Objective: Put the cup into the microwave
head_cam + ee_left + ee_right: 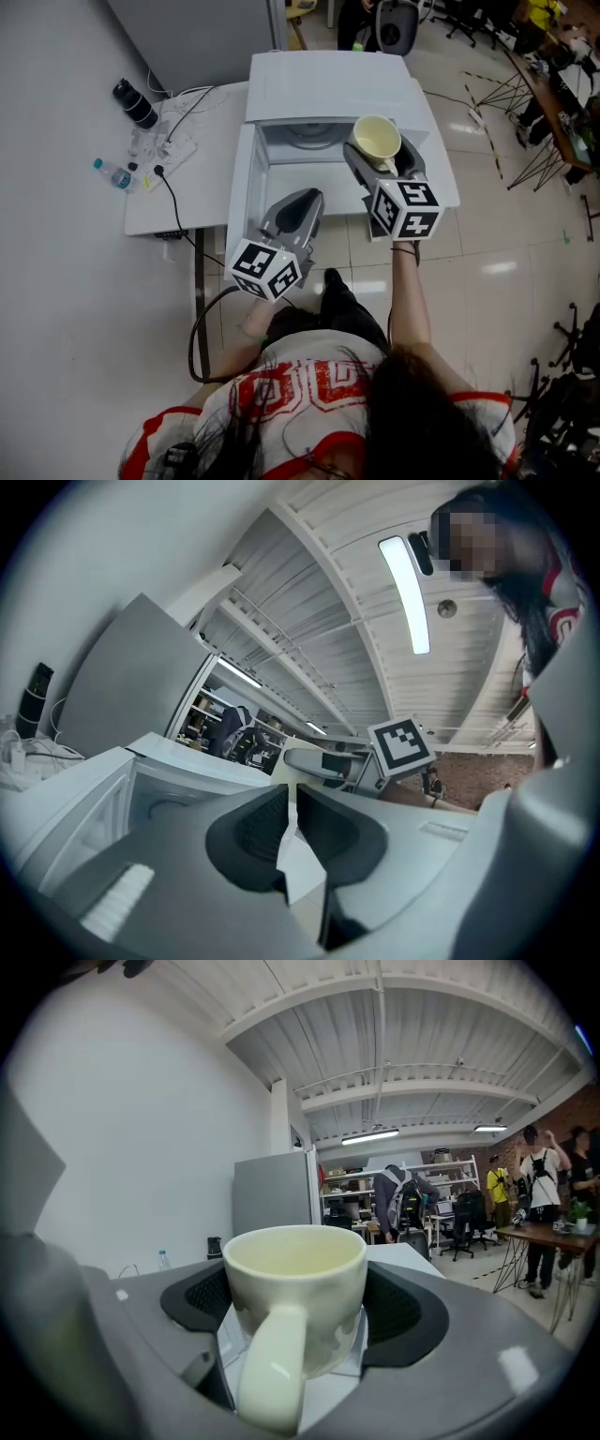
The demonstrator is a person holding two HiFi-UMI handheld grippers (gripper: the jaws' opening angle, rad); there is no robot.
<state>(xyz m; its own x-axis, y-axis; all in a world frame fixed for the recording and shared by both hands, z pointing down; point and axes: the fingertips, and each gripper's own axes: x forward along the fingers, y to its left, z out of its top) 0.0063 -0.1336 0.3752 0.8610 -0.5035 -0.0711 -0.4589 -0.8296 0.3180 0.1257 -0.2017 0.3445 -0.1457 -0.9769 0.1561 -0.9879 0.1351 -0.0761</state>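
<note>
A cream cup [376,138] with a handle stands upright between the jaws of my right gripper [380,155], which is shut on it. In the right gripper view the cup [298,1288] fills the gap, handle toward the camera. It hangs just in front of the right part of the white microwave's [328,84] open cavity, where the turntable [309,137] shows. The door [242,192] stands swung out at the left. My left gripper [307,200] hovers lower, in front of the opening. Its jaws [292,808] are shut with nothing between them.
The microwave rests on a white table [202,178]. At its left end lie a black flask [136,103], a small water bottle [113,173] and a power strip with cables [171,148]. A grey cabinet [202,33] stands behind. Desks and chairs [553,84] are at the right.
</note>
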